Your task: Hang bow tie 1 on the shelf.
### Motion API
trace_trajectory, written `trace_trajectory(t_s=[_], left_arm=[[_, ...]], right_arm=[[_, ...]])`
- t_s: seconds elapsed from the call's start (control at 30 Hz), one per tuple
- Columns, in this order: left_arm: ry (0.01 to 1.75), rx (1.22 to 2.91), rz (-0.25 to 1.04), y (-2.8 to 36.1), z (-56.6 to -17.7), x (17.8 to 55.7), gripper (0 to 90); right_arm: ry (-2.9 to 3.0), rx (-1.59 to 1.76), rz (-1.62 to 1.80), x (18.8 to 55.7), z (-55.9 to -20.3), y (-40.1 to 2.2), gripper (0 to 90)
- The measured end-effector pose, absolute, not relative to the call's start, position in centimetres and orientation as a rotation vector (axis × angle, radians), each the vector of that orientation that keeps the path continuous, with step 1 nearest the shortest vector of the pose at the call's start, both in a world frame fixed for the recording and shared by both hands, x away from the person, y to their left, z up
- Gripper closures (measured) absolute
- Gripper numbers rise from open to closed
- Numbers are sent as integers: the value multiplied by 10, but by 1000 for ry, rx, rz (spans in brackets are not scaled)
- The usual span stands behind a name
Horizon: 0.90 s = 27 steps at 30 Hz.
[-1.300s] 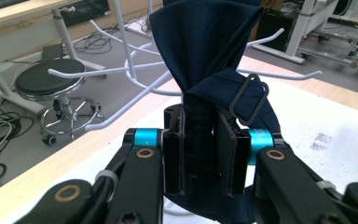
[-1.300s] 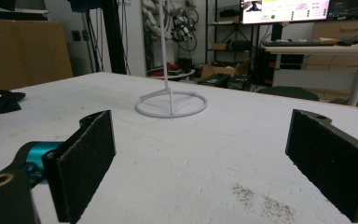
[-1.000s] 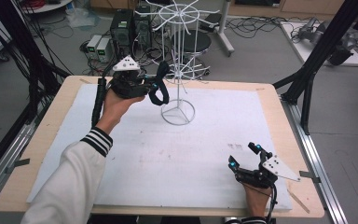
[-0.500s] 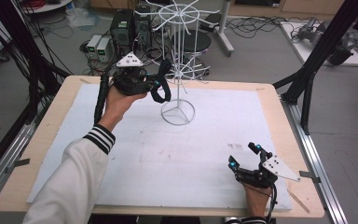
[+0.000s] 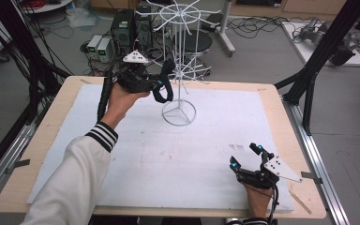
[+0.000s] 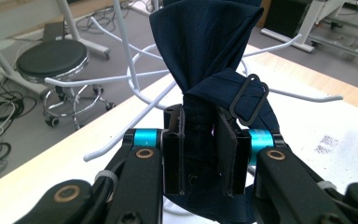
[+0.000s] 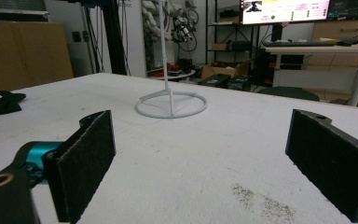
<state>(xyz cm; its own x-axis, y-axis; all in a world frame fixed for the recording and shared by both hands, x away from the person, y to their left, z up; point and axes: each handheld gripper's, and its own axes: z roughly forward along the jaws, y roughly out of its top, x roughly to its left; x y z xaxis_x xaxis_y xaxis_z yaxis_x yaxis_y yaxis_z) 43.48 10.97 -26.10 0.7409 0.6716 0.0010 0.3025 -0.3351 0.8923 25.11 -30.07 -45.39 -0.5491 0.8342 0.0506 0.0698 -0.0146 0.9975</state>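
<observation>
Raised a touch toward the white wire rack (image 5: 183, 56) since a second ago, the left gripper (image 5: 161, 83) is clamped on a dark blue bow tie (image 6: 209, 60), held up among the rack's lower arms; the right gripper (image 5: 247, 155) rests unmoved near the table's (image 5: 42, 140) front edge, jaws spread wide and empty.

Beyond the far edge of my table (image 5: 281, 101), 1 black round stool (image 5: 199, 43) sits on the grey floor among loose cables (image 5: 262, 21). To its left I see a dark computer case (image 5: 122, 30) and 2 small pale boxes (image 5: 99, 47) beside it. Far back, 1 lit monitor (image 7: 286, 10) hangs above a desk (image 7: 317, 49). A black frame post (image 5: 326, 49) leans at the right.
</observation>
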Motion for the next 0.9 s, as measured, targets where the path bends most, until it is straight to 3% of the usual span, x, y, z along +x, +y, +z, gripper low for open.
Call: trace_trajectory(t_s=[0.27, 0.9], left_arm=[[764, 1946, 463, 108, -259, 434, 701], [758, 1891, 453, 113, -251, 430, 353]], right_arm=[[1663, 947, 1622, 251, -454, -301, 75], [1662, 947, 1619, 251, -454, -301, 75]])
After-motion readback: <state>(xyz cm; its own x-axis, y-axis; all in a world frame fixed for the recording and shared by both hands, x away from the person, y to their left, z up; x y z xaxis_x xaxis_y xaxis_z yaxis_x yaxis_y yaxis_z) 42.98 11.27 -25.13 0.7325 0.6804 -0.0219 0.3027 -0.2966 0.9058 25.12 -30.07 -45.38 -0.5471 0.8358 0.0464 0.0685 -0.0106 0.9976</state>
